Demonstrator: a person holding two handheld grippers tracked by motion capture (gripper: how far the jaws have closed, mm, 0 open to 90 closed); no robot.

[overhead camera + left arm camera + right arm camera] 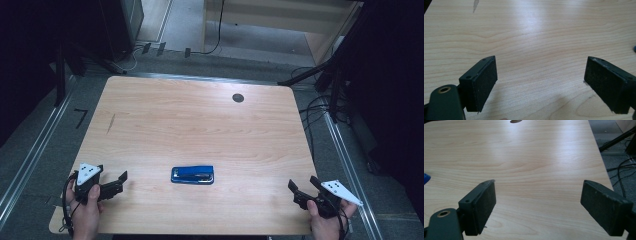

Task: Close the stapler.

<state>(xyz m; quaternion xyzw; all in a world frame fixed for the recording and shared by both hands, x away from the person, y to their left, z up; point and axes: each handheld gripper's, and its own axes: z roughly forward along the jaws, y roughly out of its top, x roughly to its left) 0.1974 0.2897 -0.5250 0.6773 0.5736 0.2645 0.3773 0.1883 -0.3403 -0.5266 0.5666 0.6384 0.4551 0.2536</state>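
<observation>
Item: stapler [192, 175], blue with a bright metal strip along the top. Lying flat on its base, long side running left to right, low in the centre of the high view, on the wooden tabletop [200, 125]. A sliver of blue at the far right edge of the left gripper view [634, 48] and at the left edge of the right gripper view [426, 179]; probably the same item.

Handling, judged: rigid, compact, moderately heavy for its size. Plastic shell likely smooth and a little slippery. Hinged top arm liable to swing open if lifted by the upper part alone. Not fragile.

Hold, suggested: across the two long side walls, near the middle of the length, pads low enough to catch base and top together. Ends best avoided, being rounded and narrow.

Left tongs [116, 184]: lower left of the high view, spread wide, nothing between the pads, well apart from the stapler.

Right tongs [300, 191]: lower right of the high view, likewise spread wide and empty, well apart from the stapler.

Other: dark round hole [238, 98] in the tabletop, upper right of centre.
</observation>
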